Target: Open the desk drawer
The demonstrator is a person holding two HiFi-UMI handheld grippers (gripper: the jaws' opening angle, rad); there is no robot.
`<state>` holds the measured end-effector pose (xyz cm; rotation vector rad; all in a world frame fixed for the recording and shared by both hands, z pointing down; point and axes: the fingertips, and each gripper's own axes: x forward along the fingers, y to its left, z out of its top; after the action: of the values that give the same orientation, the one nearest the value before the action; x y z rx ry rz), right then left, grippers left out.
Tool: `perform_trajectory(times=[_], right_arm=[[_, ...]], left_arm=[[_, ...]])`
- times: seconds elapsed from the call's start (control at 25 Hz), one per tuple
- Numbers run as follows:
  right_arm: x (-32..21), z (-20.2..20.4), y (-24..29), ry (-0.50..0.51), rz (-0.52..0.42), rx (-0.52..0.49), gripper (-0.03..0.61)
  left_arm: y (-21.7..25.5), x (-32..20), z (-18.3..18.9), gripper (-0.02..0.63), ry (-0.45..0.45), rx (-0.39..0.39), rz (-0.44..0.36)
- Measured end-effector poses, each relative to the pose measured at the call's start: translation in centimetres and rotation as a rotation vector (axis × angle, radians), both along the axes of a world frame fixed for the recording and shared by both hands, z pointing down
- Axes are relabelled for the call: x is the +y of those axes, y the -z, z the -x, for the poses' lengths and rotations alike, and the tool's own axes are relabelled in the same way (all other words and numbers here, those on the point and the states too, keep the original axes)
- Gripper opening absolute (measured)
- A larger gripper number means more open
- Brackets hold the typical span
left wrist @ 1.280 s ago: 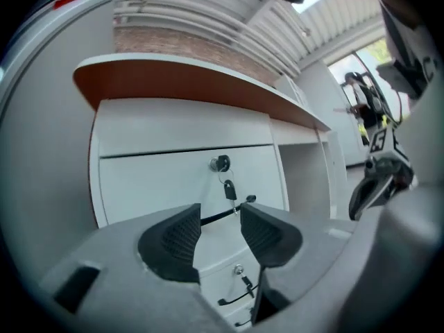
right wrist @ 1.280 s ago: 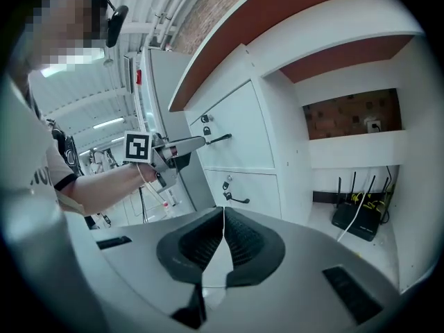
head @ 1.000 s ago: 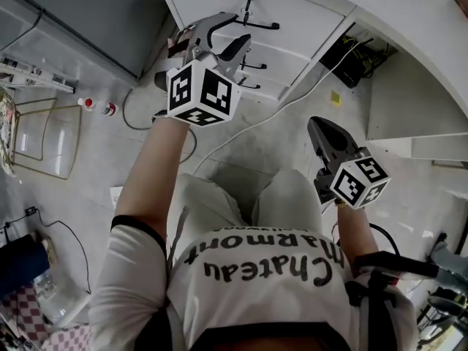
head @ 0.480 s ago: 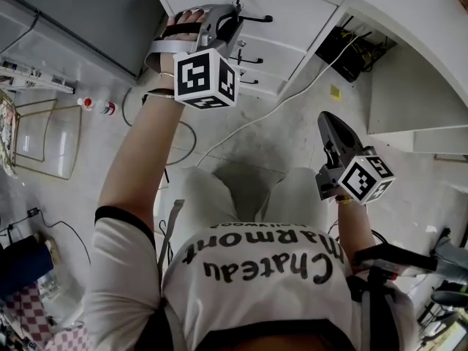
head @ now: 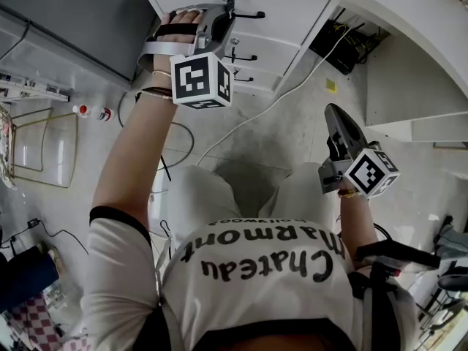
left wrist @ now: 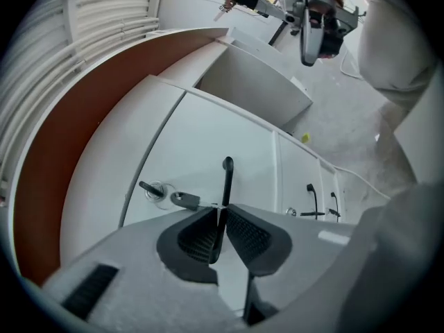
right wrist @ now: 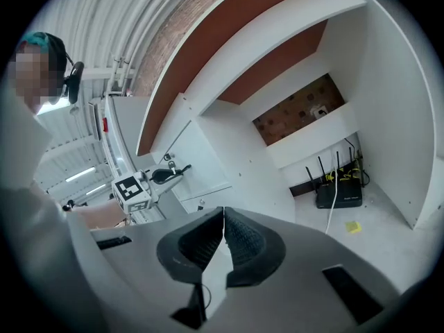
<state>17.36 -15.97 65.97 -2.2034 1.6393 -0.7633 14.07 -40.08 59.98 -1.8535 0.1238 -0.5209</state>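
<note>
In the head view, the left hand-held gripper point(head: 228, 12) sat at the handle point(head: 247, 14) of the top drawer point(head: 292, 6), just under the bench's edge, with the right hand-held gripper point(head: 335, 115) well apart over the floor. In the left gripper view, its jaws had just been closing and pinched the handle, a thin, stiff, probably slick bar and the only sensible hold; the drawer would likely need a steady, straight pull. In the right gripper view, the jaws were pressed together on nothing.

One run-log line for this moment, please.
left gripper: jaws just been closing, clamped on handle | right gripper: shut, empty | drawer: not yet opened
</note>
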Motion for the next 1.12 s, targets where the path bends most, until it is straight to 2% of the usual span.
perform_trajectory(times=[0.16, 0.24, 0.36, 0.48, 0.6, 0.72, 0.84, 1.12], right_arm=[[0.6, -0.3, -0.4, -0.035, -0.045, -0.092, 0.015], [1.0, -0.4, -0.4, -0.051, -0.062, -0.116, 0.015], [1.9, -0.7, -0.3, -0.086, -0.037, -0.111, 0.014], [2.3, -0.6, 0.0, -0.086, -0.058, -0.117, 0.015], [2.9, -0.8, -0.2, -0.087, -0.055, -0.114, 0.015], [3.0, -1.0, 0.1, -0.070, -0.094, -0.120, 0.015], [3.1, -1.2, 0.5, -0.055, -0.135, -0.124, 0.015], [3.8, -1.3, 0.6, -0.063, -0.139, -0.127, 0.015]], left_arm=[[0.0, 0.1, 0.0, 0.038, -0.027, -0.038, -0.007], [-0.2, 0.1, 0.1, 0.037, -0.034, -0.097, 0.018], [-0.4, 0.2, 0.1, 0.030, -0.054, -0.213, 0.026], [-0.6, 0.3, 0.1, 0.025, -0.049, -0.279, 0.031], [-0.6, 0.1, -0.1, 0.025, -0.005, -0.301, 0.070], [-0.7, 0.2, -0.3, 0.025, 0.002, -0.309, 0.098], [-1.0, 0.4, -0.2, 0.025, 0.001, -0.338, 0.096], [-1.1, 1.2, 1.4, 0.021, -0.002, -0.381, 0.081]])
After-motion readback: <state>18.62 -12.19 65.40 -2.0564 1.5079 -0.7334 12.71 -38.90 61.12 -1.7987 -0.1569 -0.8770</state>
